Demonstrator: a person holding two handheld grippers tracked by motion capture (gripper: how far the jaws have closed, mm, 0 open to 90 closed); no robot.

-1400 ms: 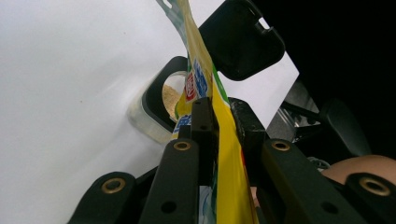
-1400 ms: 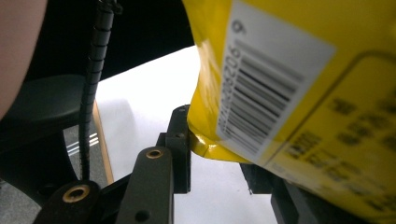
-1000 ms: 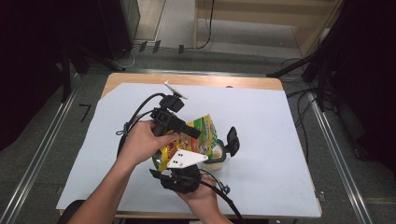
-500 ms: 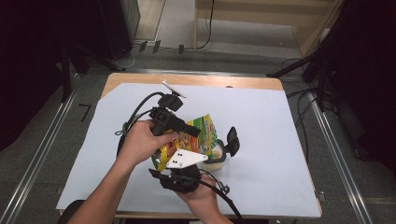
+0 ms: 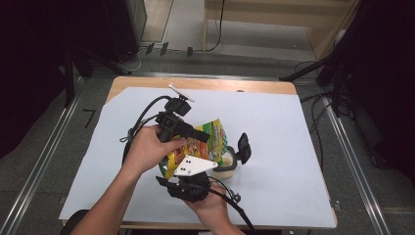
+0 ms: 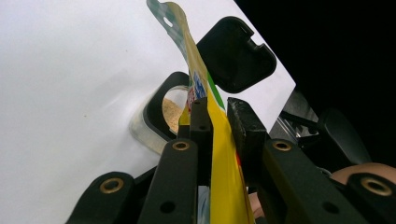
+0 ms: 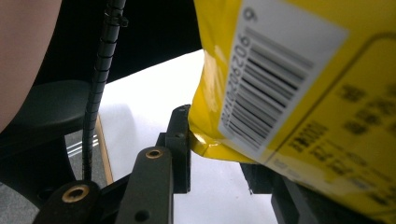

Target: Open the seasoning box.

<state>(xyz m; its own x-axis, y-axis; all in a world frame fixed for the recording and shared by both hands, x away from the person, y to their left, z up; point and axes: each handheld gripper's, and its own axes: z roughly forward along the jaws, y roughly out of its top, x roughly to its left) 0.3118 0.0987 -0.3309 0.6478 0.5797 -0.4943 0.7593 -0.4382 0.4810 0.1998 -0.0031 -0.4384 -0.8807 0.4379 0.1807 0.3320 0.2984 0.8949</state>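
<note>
A yellow snack pouch (image 5: 211, 138) is held tilted over a small clear jar (image 5: 227, 166) whose black flip lid (image 5: 243, 147) stands open. In the left gripper view, my left gripper (image 6: 218, 112) is shut on the pouch's (image 6: 222, 163) thin upper edge. Beyond it, the jar (image 6: 170, 109) holds tan granules, and its lid (image 6: 236, 53) is tipped back. My left gripper (image 5: 203, 134) comes in from the left in the high view. My right gripper (image 7: 217, 149) has its jaws on either side of the pouch's barcoded bottom corner (image 7: 280, 84), pressing it. The far jaw is mostly hidden behind the pouch.
A white sheet (image 5: 293, 147) covers the wooden table (image 5: 205, 84). Black cables (image 5: 142, 117) trail from both grippers across the left and front of the sheet. Metal rails and dark stands flank the table.
</note>
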